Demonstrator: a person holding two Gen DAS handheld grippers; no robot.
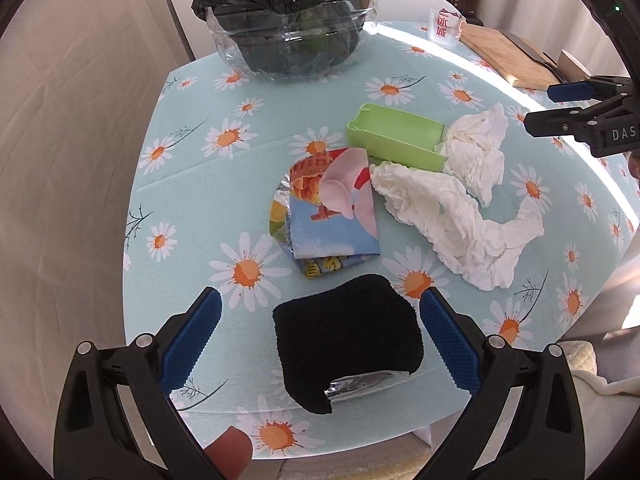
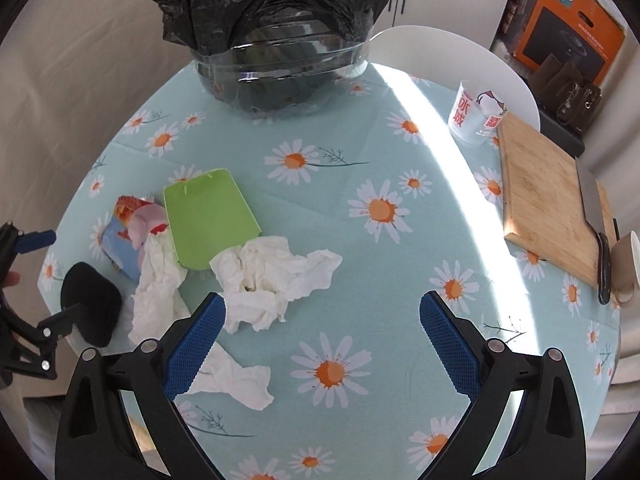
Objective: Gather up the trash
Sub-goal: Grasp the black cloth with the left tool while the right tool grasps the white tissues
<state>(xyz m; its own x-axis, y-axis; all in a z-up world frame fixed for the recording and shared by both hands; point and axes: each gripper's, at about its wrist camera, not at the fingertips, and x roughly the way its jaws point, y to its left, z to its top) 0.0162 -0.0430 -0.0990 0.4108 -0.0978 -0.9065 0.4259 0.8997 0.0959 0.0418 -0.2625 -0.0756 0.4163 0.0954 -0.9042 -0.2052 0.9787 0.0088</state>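
Nearest the left gripper [image 1: 320,328], between its wide-spread and empty blue pads, lies a black cloth [image 1: 348,336] with a strip of crinkled foil [image 1: 362,384] peeking from under its near edge. Beyond the cloth sits a colourful snack wrapper [image 1: 332,208], then a green plastic tray [image 1: 394,136], with crumpled white tissues [image 1: 456,216] just beside both and touching the tray. The right gripper [image 2: 322,344] is likewise fully open and holds nothing, hovering over bare tablecloth [image 2: 360,152] with one tissue wad [image 2: 272,276] just ahead of its left pad. All this rubbish looks light: the tissues are soft and will crush, so pinching a raised fold in the middle should work; the wrapper is thin and probably slippery, best taken at a lifted edge; the tray looks stiff and may be gripped by a side wall. Far beyond the tray stands a clear bin [image 2: 280,80] lined with a black bag [image 2: 276,4]; dark shapes show through it, but I cannot tell what is inside. The tray appears empty.
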